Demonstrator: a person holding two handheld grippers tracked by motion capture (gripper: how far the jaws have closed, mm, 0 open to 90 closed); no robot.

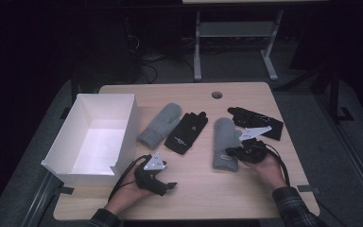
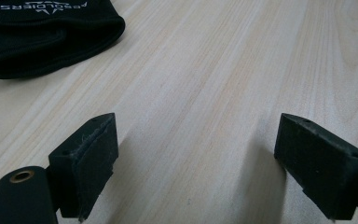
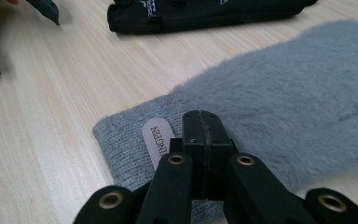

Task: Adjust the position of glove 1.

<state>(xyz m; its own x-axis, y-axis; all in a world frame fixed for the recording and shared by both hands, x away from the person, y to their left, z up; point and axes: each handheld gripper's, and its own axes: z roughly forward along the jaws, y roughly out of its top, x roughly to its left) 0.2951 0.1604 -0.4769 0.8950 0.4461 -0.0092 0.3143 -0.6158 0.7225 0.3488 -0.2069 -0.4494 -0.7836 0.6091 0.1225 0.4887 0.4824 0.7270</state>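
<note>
**Right hand-held gripper closed over the grey mitten's cuff**

From the high view, I am holding my right hand-held gripper (image 1: 230, 152) at the cuff end of the grey mitten (image 1: 225, 137), which is lying right of centre on the table (image 1: 264, 101), cuff toward me. A second grey mitten (image 1: 160, 125) is lying left of centre, and a black glove (image 1: 187, 131) is resting between the two mittens, just beside the left one. Another black glove (image 1: 255, 122) is sitting beyond my right hand, near the fingertip end of the mitten I am working on. My left hand-held gripper (image 1: 169, 186) is resting low on the table near my edge, just right of the white box (image 1: 125, 127), which is standing open at the left side.

In the left gripper view, my left hand-held gripper (image 2: 193, 158) is standing with its jaws wide apart, nothing but bare wood between them, and the cuff of a black glove (image 2: 46, 39) is lying ahead at the upper left.

In the right gripper view, my right hand-held gripper (image 3: 203, 125) is showing its jaws pressed fully together over the mitten's (image 3: 284, 93) ribbed cuff, just beside the tan label (image 3: 157, 142); whether any fabric is caught between them I cannot tell. A black glove (image 3: 200, 14) is lying beyond.
</note>
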